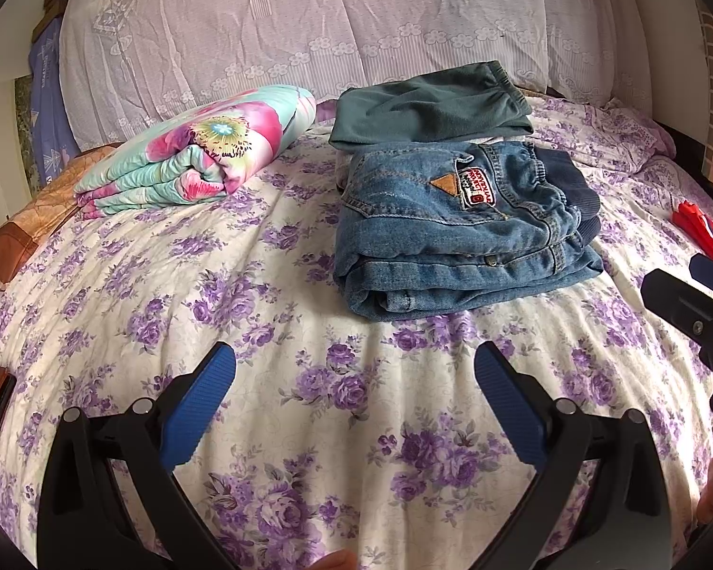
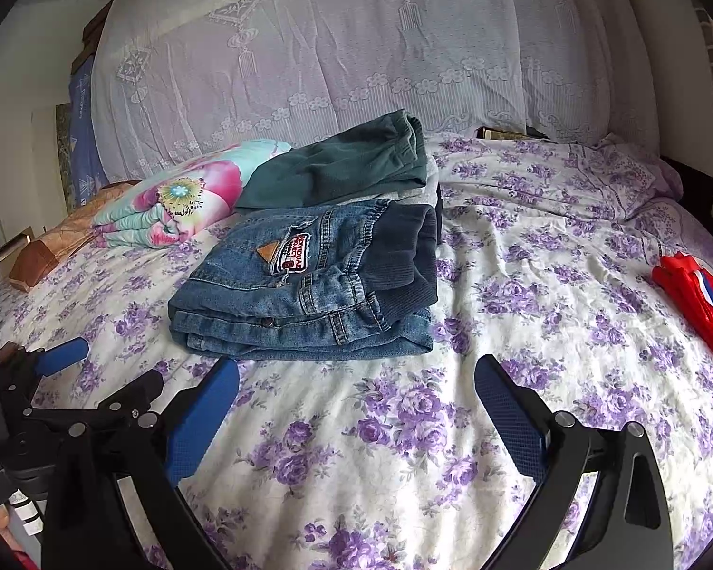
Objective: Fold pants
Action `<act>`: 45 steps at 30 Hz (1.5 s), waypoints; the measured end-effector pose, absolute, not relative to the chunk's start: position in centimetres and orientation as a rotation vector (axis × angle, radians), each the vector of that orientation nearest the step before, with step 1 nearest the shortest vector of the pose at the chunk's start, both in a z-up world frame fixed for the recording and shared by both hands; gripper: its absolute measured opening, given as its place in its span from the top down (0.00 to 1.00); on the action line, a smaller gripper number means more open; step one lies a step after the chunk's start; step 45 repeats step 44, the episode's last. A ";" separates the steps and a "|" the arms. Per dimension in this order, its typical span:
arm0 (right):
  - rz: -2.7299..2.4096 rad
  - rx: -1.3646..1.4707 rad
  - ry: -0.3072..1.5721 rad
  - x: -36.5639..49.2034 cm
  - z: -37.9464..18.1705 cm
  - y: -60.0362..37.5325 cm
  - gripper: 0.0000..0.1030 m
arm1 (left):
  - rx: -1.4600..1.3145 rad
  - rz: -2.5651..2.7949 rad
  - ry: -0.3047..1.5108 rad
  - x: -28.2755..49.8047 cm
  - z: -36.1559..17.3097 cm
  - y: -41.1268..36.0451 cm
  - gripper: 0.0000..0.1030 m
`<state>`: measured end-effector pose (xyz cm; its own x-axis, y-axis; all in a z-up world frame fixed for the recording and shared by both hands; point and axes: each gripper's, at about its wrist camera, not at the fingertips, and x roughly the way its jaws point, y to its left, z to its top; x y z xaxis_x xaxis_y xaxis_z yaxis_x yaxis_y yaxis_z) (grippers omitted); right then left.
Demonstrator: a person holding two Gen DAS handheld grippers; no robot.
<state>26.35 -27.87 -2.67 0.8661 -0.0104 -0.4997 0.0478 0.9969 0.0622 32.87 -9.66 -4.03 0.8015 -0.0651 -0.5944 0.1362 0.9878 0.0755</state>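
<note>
Left gripper: jaws spread wide, nothing between the blue pads, hovering above bare bedsheet near the front of the bed.
Right gripper: jaws also spread wide and empty, just short of the jeans' near edge; it shows at the right edge of the left wrist view.
Jeans: folded into a thick rectangular bundle, lying flat on the bedsheet around mid-bed, ahead of both grippers.
Jeans direction: long axis runs roughly left to right; the ribbed dark waistband sits at the right end, the rolled fold faces left and front; the patch and tan triangle face up.
Green pants: folded, just behind the jeans and touching or overlapping their far edge, toward the lace-covered headboard.
Floral quilt: folded, left of the clothes, well apart from the jeans.
Red garment: at the right edge of the bed, well apart from the jeans.
Open room: wide bare sheet in front of and left of the jeans, and between the jeans and the red garment.
</note>
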 end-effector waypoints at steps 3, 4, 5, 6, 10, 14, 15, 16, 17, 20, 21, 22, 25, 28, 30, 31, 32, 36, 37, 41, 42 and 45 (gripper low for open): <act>-0.032 0.074 0.522 26.3 -2.7 -27.8 0.03 | 0.117 -0.108 0.632 32.9 -4.0 -9.7 0.05; -0.032 0.074 0.522 26.3 -2.7 -27.8 0.03 | 0.117 -0.108 0.632 32.9 -4.0 -9.7 0.05; -0.033 0.074 0.523 26.3 -2.7 -27.8 0.03 | 0.117 -0.108 0.633 32.9 -4.0 -9.7 0.05; -0.032 0.074 0.522 26.3 -2.7 -27.8 0.03 | 0.117 -0.108 0.632 32.9 -4.0 -9.7 0.05; -0.031 0.074 0.523 26.4 -2.7 -27.8 0.03 | 0.117 -0.108 0.633 32.9 -4.0 -9.7 0.05; -0.031 0.073 0.523 26.4 -2.7 -27.8 0.03 | 0.118 -0.108 0.632 32.8 -4.0 -9.7 0.05; -0.031 0.074 0.523 26.4 -2.7 -27.8 0.03 | 0.118 -0.108 0.632 32.8 -4.0 -9.7 0.05; -0.031 0.074 0.523 26.4 -2.7 -27.8 0.03 | 0.118 -0.108 0.632 32.8 -4.0 -9.8 0.05; -0.032 0.075 0.524 26.4 -2.7 -27.8 0.03 | 0.119 -0.110 0.630 32.8 -4.0 -9.8 0.05; -0.030 0.075 0.524 26.4 -2.7 -27.9 0.03 | 0.128 -0.114 0.612 32.6 -4.0 -9.7 0.05; -0.031 0.076 0.524 26.4 -2.8 -27.9 0.03 | 0.131 -0.107 0.603 32.5 -4.0 -9.7 0.05; -0.031 0.078 0.524 26.4 -2.8 -27.8 0.03 | 0.131 -0.106 0.599 32.5 -3.9 -9.7 0.05; -0.032 0.082 0.526 26.4 -2.9 -28.0 0.03 | 0.125 -0.094 0.584 32.4 -3.8 -9.4 0.05; -0.032 0.084 0.527 26.4 -2.9 -28.0 0.03 | 0.121 -0.088 0.585 32.4 -3.8 -9.2 0.05; -0.032 0.086 0.527 26.4 -2.9 -28.2 0.03 | 0.122 -0.090 0.584 32.4 -3.7 -9.2 0.05; -0.032 0.087 0.527 26.4 -2.9 -28.2 0.03 | 0.125 -0.090 0.583 32.4 -3.7 -9.2 0.05; -0.033 0.088 0.527 26.4 -3.0 -28.2 0.03 | 0.128 -0.091 0.580 32.4 -3.7 -9.3 0.05; -0.033 0.091 0.526 26.4 -2.9 -28.3 0.03 | 0.149 -0.103 0.566 32.1 -3.5 -9.7 0.05; -0.033 0.091 0.526 26.4 -2.9 -28.3 0.03 | 0.154 -0.105 0.562 32.0 -3.5 -9.7 0.05; -0.033 0.091 0.527 26.4 -2.9 -28.3 0.03 | 0.163 -0.115 0.558 31.9 -3.4 -10.1 0.05; -0.033 0.091 0.527 26.4 -2.9 -28.3 0.03 | 0.164 -0.116 0.558 31.9 -3.4 -10.1 0.05; -0.032 0.091 0.527 26.4 -2.9 -28.4 0.03 | 0.164 -0.118 0.557 31.9 -3.4 -10.2 0.05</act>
